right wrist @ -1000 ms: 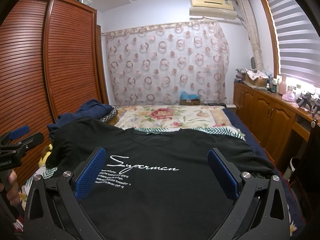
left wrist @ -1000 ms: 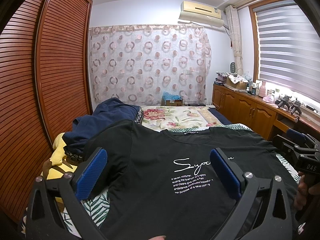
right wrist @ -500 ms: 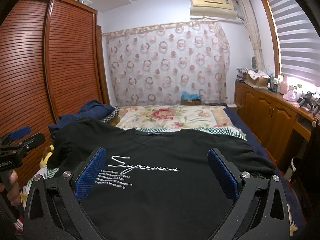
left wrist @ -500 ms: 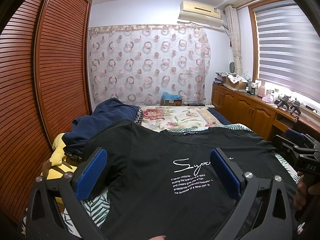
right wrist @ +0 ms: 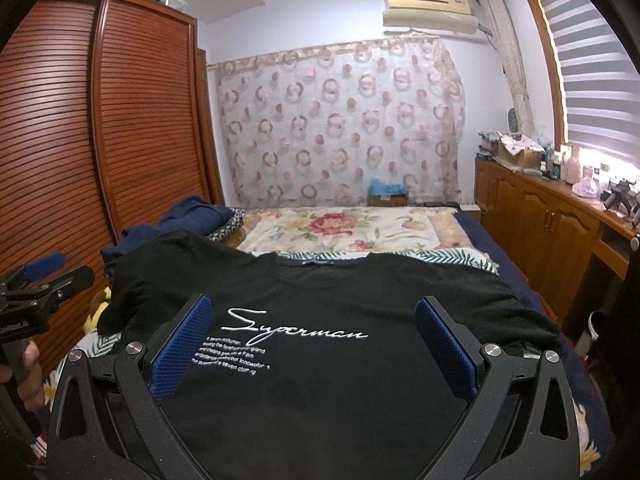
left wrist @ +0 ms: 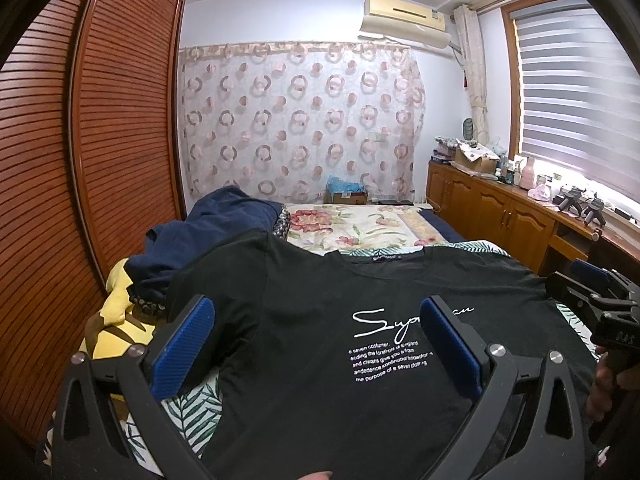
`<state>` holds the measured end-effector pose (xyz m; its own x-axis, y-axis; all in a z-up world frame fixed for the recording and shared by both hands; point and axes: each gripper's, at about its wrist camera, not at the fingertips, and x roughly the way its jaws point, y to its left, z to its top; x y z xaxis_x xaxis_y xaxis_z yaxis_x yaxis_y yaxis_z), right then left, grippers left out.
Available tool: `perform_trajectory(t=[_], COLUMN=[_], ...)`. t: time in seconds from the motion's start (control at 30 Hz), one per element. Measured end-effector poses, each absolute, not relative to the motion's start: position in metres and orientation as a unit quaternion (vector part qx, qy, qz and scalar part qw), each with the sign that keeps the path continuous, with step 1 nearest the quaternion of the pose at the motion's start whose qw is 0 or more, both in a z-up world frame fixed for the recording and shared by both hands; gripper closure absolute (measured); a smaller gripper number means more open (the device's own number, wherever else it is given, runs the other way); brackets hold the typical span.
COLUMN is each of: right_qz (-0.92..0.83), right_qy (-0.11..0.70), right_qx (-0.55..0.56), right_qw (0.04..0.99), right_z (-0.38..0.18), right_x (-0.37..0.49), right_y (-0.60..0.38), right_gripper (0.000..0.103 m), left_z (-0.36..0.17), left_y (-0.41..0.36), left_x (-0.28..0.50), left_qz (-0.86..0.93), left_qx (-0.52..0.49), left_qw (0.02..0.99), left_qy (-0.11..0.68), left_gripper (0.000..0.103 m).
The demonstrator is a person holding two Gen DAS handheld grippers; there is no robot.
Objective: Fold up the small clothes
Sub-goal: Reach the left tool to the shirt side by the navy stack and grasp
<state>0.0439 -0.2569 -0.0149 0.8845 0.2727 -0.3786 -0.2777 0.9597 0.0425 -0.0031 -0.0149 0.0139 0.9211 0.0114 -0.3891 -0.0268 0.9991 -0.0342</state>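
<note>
A black T-shirt (left wrist: pixel 320 320) with white "Superman" lettering lies spread face up on the bed, collar towards the far end; it also shows in the right wrist view (right wrist: pixel 320 320). My left gripper (left wrist: pixel 316 344) is open and empty, held just above the shirt's lower left part. My right gripper (right wrist: pixel 312 344) is open and empty above the shirt's lower middle. Each gripper shows at the edge of the other's view: the right gripper (left wrist: pixel 592 300) and the left gripper (right wrist: pixel 40 280).
A navy garment (left wrist: pixel 208 236) and yellow cloth (left wrist: pixel 116 304) are piled at the bed's left, against the slatted wardrobe (left wrist: pixel 80 160). A floral blanket (left wrist: pixel 352 228) covers the far bed. Wooden cabinets (left wrist: pixel 500 216) with clutter run along the right under the window.
</note>
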Motion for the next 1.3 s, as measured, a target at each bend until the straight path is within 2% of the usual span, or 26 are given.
perform_trajectory(t=[0.43,1.07,1.17,1.3], right_qz=[0.166,0.219,0.225,0.229], right_qy=[0.234,0.304,0.307,0.312], right_qx=[-0.014,-0.031,-0.038,-0.049], right_qw=[0.958,0.927,0.924,0.921], right_z=[-0.043,-0.094,-0.096,-0.099], right_x=[0.069,0.086,0.087,0.087], right_y=[-0.222,-0.213,-0.211,-0.208], right_gripper=[0.000,0.000,0.000,0.000], left_z=[-0.021,-0.062,-0.070,-0.079], left_y=[0.016,0.136,0.147,0.161], left_x=[0.011,0.041,0.054,0.072], left_qz=[0.030,0.040,0.016,0.003], left_qx=[-0.032,-0.090,-0.108,-0.123], left_qw=[0.969,0.947,0.940,0.933], left_qy=[0.242,0.304,0.322,0.338], left_gripper=[0.000,0.000,0.003,0.012])
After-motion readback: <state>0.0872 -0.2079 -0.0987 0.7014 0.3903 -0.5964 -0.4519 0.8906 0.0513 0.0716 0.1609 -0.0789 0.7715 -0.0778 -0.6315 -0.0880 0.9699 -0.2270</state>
